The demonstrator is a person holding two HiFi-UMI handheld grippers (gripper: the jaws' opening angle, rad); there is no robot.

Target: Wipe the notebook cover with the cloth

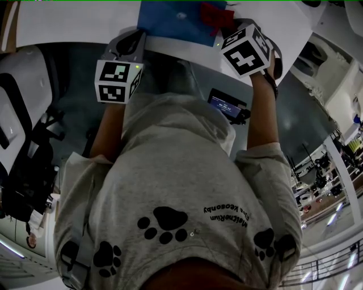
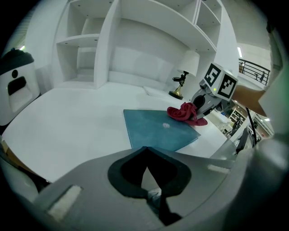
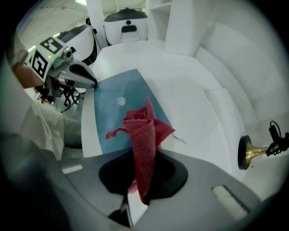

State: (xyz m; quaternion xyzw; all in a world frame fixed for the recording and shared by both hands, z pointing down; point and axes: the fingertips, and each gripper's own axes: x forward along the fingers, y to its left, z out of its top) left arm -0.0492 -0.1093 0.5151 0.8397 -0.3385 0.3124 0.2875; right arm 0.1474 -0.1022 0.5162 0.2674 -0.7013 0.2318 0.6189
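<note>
A blue notebook lies flat on the white table, with a small pale spot on its cover. The red cloth hangs bunched in my right gripper, which is shut on it. The cloth's loose end rests on the notebook's right edge. My left gripper is shut and holds nothing. Its tip sits by the notebook's near left edge; whether it touches the cover is unclear. In the head view the notebook and cloth sit at the top, between the left gripper and right gripper.
White shelving rises behind the table. A brass lamp base stands to the right of the notebook. A white machine with a dark top stands at the table's left end. A black device with a lit screen sits at my waist.
</note>
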